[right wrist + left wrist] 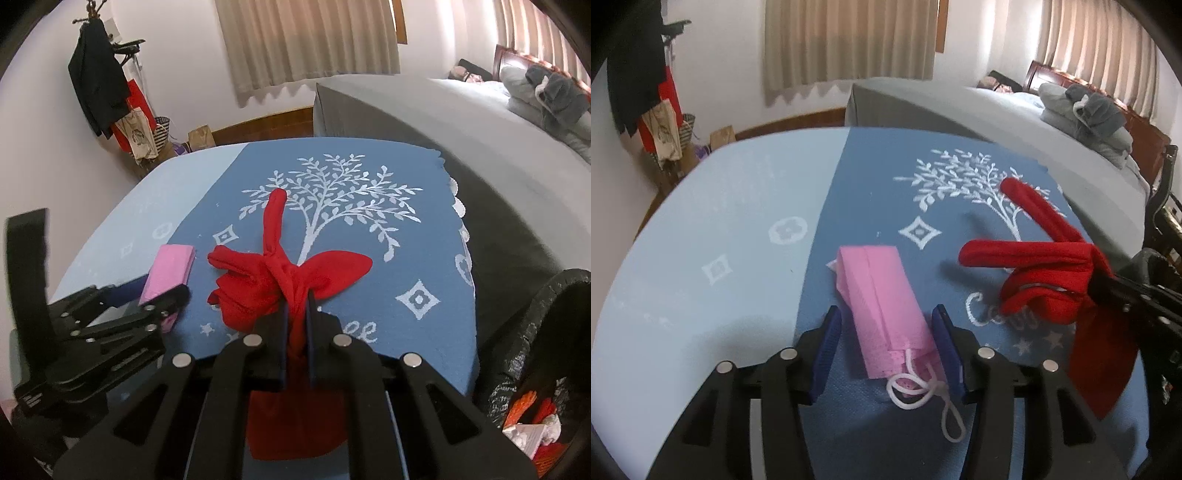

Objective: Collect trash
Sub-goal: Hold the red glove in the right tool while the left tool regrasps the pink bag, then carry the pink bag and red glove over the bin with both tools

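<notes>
- Trash here is two things on the table: a pink face mask [886, 314] and a red glove [280, 280].
- Left gripper [886, 341] has its jaws spread, one blue pad on each side of the folded mask. The right pad [947, 345] is just beside the mask's edge; whether it touches I cannot tell. The left pad [827, 350] stands clearly apart from it.
- White ear loops [923, 398] of the mask lie curled on the cloth, near the gripper's base.
- Right gripper [295, 321] has its jaws pressed together, pinching the red glove at its bunched middle. The glove's fingers point away, and one long finger reaches far over the white tree print.
- Under both things lies a blue tablecloth [406, 229] with a white tree and diamond shapes; to the left it is pale blue.
- At the near right a bin with a black bag [524, 332] holds paper and orange scraps.
- Far behind are a grey bed [424, 110], beige curtains [306, 40] and clothes on a rack [99, 85].
</notes>
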Demonstrator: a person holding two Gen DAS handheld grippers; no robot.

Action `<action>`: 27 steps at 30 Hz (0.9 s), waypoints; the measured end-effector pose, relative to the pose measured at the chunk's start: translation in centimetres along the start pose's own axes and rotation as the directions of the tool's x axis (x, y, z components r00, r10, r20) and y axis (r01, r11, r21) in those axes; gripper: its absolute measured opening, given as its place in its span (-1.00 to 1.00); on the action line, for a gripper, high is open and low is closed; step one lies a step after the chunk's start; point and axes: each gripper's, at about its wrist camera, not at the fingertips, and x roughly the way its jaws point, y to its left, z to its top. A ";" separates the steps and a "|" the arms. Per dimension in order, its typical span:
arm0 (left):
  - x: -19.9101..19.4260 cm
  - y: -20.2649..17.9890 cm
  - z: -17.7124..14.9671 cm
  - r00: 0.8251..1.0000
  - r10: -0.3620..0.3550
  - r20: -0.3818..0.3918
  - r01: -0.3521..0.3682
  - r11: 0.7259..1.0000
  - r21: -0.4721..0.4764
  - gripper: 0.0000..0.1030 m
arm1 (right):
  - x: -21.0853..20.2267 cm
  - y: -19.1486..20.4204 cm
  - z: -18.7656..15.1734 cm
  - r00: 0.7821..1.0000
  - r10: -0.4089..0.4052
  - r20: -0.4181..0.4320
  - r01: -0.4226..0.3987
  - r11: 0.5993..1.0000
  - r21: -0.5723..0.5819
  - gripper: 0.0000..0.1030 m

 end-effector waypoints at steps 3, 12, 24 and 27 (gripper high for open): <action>0.0 -0.3 -0.1 1.000 -0.002 -0.004 0.002 1.000 0.015 -0.18 | -0.1 -0.2 -0.1 1.000 0.001 -0.001 -0.001 1.000 0.003 -0.86; -1.6 0.3 -0.4 0.998 -0.034 0.060 0.035 0.999 -0.011 -0.78 | -0.7 -0.1 -0.4 1.000 0.010 0.005 -0.010 1.000 0.012 -0.86; -6.5 -0.4 1.2 0.989 -0.028 0.145 0.029 1.000 -0.003 -0.78 | -4.3 0.5 0.5 0.997 0.030 0.074 -0.031 0.999 0.010 -0.86; -7.7 -0.9 1.3 0.986 -0.036 0.164 0.036 0.999 0.004 -0.78 | -5.4 0.6 0.7 0.995 0.033 0.093 -0.034 0.999 0.007 -0.86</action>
